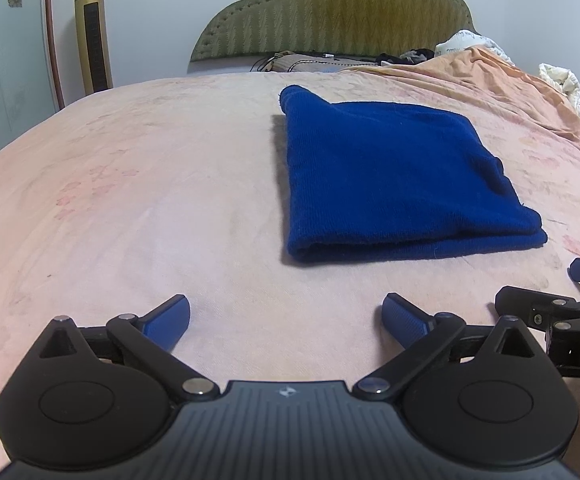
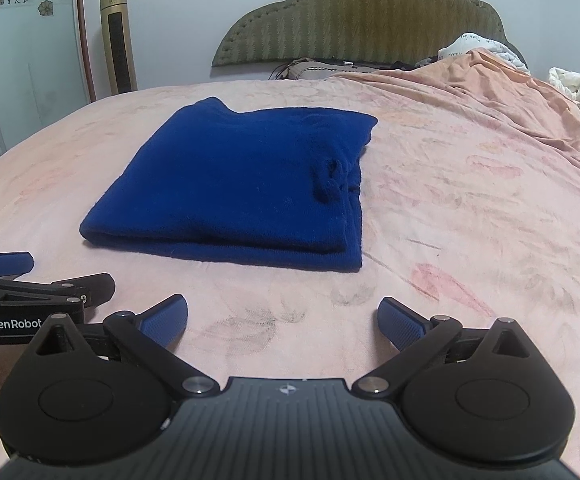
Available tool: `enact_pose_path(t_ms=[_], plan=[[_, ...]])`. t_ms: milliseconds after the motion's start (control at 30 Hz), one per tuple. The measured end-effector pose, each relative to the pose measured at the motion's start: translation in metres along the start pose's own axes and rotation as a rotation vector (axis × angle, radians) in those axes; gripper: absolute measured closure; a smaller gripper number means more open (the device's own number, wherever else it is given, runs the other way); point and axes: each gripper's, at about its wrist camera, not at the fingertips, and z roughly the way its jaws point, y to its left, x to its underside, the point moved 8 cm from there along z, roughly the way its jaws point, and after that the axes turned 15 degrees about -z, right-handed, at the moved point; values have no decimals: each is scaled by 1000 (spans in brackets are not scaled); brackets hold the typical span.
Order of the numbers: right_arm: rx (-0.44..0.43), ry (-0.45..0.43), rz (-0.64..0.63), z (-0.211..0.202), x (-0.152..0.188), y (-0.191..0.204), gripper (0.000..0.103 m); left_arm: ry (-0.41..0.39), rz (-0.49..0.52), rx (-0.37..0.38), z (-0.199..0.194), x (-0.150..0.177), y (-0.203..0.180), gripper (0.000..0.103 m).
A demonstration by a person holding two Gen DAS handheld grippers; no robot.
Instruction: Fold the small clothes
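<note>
The blue ribbed fingers [image 1: 170,316] of the left gripper [image 1: 286,316] are seen spread wide, released, with nothing but bare sheet between them. The same is shown on the other side: the right gripper [image 2: 282,318] is held with its blue pads [image 2: 400,322] parted and nothing grasped. Both tools are angled down toward the bed, side by side, and each is caught at the edge of the other's view, the right one at the far right of the left wrist picture and the left one, marked with white lettering, at the far left of the right wrist picture.

The deep blue knitted garment [image 1: 394,184] is found lying flat on the pale pink floral bedsheet [image 1: 138,184], folded into a thick, roughly square stack with its doubled edge turned toward the grippers. It is untouched by either tool and is set apart from the fingertips by a strip of sheet. From the left wrist it is seen ahead and to the right; from the right wrist it is seen ahead and to the left, so it is placed between the two lines of sight. A small rumpled pucker is noticed on its top layer near the right edge.

Beyond it, an olive padded scalloped headboard [image 1: 338,12] is seen against the wall, a tall gold tower fan [image 1: 93,32] stands at the left, and a peach rumpled cover [image 1: 522,92] is heaped at the right.
</note>
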Motion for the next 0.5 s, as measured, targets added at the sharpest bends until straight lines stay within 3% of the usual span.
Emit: enact_pose_path(t_ms=[500], plan=[[33,4,-54,-2,1,2,0,1,2,-1,2,0,-1,0]])
